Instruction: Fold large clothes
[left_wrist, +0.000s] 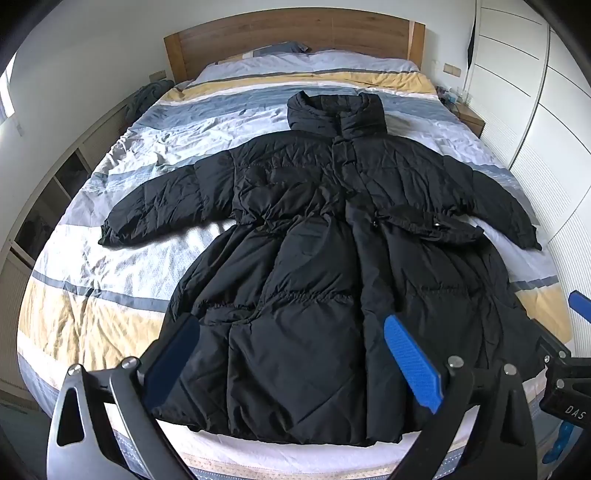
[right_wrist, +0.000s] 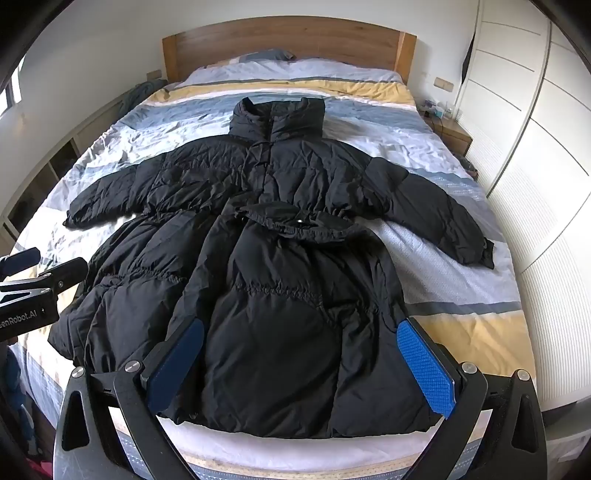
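Note:
A long black puffer coat (left_wrist: 314, 258) lies front up and spread flat on the striped bed (left_wrist: 96, 306), collar toward the headboard, both sleeves stretched out sideways, hem at the near edge. In the right wrist view the same coat (right_wrist: 266, 295) fills the middle of the bed (right_wrist: 472, 332). My left gripper (left_wrist: 291, 328) hovers above the hem, wide open, blue pads apart, nothing between them. My right gripper (right_wrist: 301, 328) also hangs open over the hem, holding nothing. Each gripper shows at the edge of the other's view: the right gripper (left_wrist: 569, 373), the left gripper (right_wrist: 33, 273).
A wooden headboard (left_wrist: 291, 40) and pillows stand at the far end. White wardrobe doors (left_wrist: 546, 122) line the right side, with a small nightstand (left_wrist: 469, 114) beside the bed. Low shelving (left_wrist: 55, 192) and a bundled grey cloth (left_wrist: 147, 96) run along the left.

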